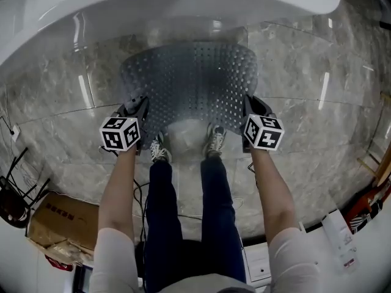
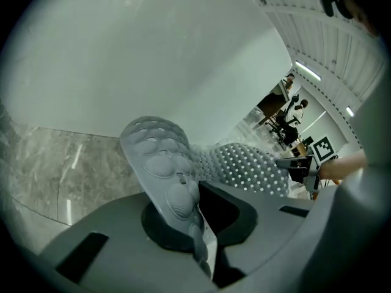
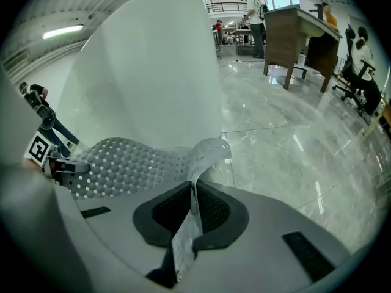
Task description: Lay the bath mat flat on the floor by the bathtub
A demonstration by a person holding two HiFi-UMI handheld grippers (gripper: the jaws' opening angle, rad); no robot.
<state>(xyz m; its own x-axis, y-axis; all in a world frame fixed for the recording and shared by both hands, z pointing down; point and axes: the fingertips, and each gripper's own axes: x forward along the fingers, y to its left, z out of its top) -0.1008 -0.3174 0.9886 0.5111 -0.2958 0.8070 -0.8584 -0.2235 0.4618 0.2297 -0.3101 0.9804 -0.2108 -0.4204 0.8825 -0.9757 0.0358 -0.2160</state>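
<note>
A grey translucent bath mat (image 1: 192, 81) with rows of holes and bumps is spread low over the marble floor beside the white bathtub (image 1: 183, 5). My left gripper (image 1: 135, 113) is shut on the mat's near left corner (image 2: 160, 163), which curls up between the jaws. My right gripper (image 1: 252, 110) is shut on the near right corner (image 3: 204, 154), pinched thin between its pads. The mat (image 2: 244, 163) stretches between both grippers, and the right gripper's marker cube (image 2: 322, 148) shows across it. The mat's far edge lies toward the tub.
The person's two shoes (image 1: 186, 145) stand just behind the mat's near edge. A cardboard box (image 1: 61, 221) sits at the lower left, a black chair frame (image 1: 12, 194) beside it, papers (image 1: 339, 234) at lower right. Desks and people (image 3: 293, 23) are far off.
</note>
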